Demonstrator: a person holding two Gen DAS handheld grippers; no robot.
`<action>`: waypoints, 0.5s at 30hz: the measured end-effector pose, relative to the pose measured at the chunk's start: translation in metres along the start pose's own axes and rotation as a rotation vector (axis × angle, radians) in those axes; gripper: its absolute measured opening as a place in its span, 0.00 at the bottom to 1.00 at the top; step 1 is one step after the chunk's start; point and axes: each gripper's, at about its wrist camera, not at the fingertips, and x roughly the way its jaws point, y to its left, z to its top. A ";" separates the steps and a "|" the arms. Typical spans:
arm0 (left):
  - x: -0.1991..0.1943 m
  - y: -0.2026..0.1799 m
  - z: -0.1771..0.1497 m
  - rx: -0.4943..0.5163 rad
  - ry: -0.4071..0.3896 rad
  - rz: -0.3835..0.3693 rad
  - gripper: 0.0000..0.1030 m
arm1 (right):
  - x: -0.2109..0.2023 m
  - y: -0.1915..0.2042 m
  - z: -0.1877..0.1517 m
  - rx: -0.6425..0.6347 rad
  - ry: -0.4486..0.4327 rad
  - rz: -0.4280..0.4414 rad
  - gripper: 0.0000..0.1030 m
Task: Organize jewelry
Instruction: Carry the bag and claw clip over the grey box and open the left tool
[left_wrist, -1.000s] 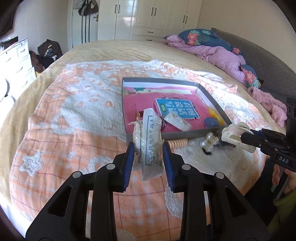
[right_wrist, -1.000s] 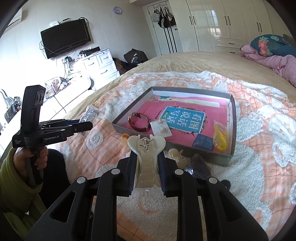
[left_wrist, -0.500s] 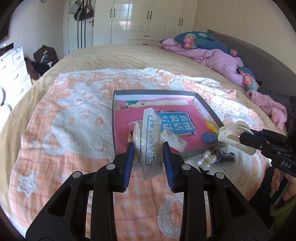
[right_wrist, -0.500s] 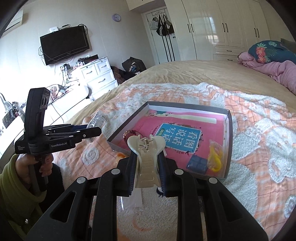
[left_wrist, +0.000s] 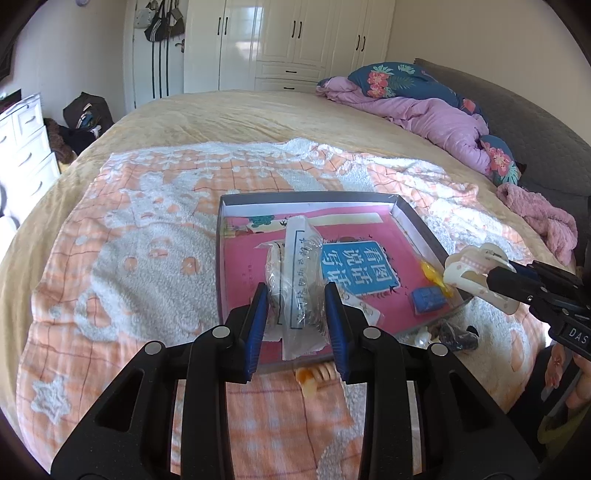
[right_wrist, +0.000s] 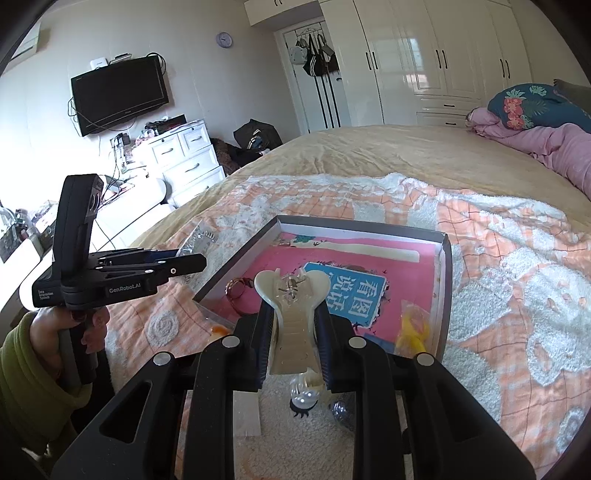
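My left gripper (left_wrist: 295, 291) is shut on a clear plastic packet (left_wrist: 301, 266) with jewellery inside, held over the near part of a shallow grey box (left_wrist: 417, 221) with a pink lining. The right wrist view shows my right gripper (right_wrist: 293, 314) shut on a cream hair claw (right_wrist: 293, 325) above the box's near rim (right_wrist: 445, 266). That claw (left_wrist: 469, 266) also shows at the right of the left wrist view. Inside the box lie a bracelet (right_wrist: 236, 290), a yellow piece (right_wrist: 413, 328) and a small blue item (left_wrist: 428, 299).
The box sits on an orange-and-white blanket (left_wrist: 147, 258) over a bed. In front of it lie a clear hair claw (right_wrist: 304, 397), a dark piece (right_wrist: 341, 410) and an orange clip (left_wrist: 314, 376). A pink quilt (left_wrist: 436, 118) is heaped at the far right, and white drawers (right_wrist: 184, 155) stand on the left.
Both grippers have moved forward towards the box, each keeping its hold. The packet now hangs over the box's near part, and the claw over its near rim.
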 end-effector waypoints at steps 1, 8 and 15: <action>0.004 0.000 0.001 0.002 0.007 -0.001 0.23 | 0.002 -0.001 0.002 0.001 -0.002 -0.003 0.20; 0.029 -0.003 0.005 0.024 0.050 0.003 0.23 | 0.008 -0.012 0.008 0.013 -0.007 -0.017 0.20; 0.051 -0.005 0.008 0.039 0.084 0.006 0.23 | 0.012 -0.026 0.016 0.029 -0.022 -0.035 0.20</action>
